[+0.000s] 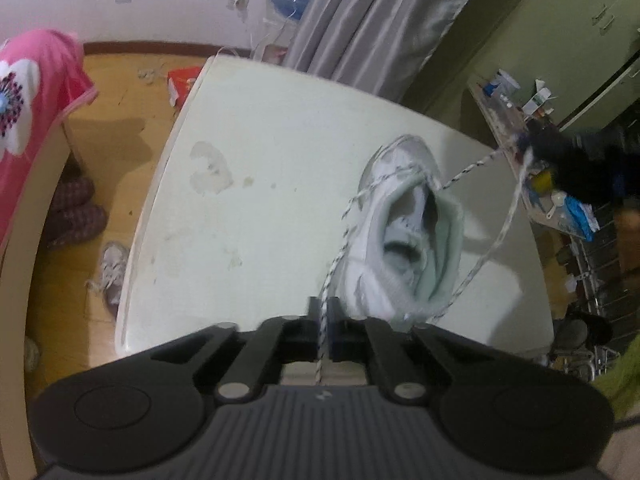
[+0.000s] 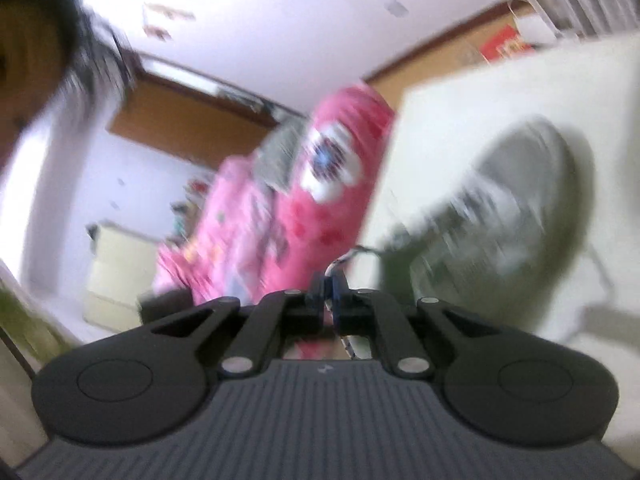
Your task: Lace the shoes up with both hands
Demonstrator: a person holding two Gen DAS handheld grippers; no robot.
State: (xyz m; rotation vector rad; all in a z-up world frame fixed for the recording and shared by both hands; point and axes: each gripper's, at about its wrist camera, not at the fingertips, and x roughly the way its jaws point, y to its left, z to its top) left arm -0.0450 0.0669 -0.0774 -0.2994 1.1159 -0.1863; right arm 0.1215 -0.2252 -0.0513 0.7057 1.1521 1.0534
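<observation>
A white sneaker (image 1: 400, 232) lies on the cream table (image 1: 260, 160), heel toward me, its mouth open. A white lace with dark flecks (image 1: 340, 248) runs from the eyelets down into my left gripper (image 1: 325, 312), which is shut on it just behind the heel. A second strand of the lace (image 1: 480, 260) rises up and right to my right gripper (image 1: 536, 152), seen as a dark blur. In the blurred right wrist view, my right gripper (image 2: 330, 284) is shut on the lace end (image 2: 340, 262), with the sneaker (image 2: 492, 208) to its right.
Pink floral fabric (image 1: 28, 100) hangs at the left. On the wooden floor lie another shoe (image 1: 112, 272), plaid slippers (image 1: 76, 212) and a red box (image 1: 182, 82). A cluttered shelf (image 1: 532, 152) and wire rack (image 1: 592, 264) stand right of the table. A person's head (image 2: 36, 40) is close by.
</observation>
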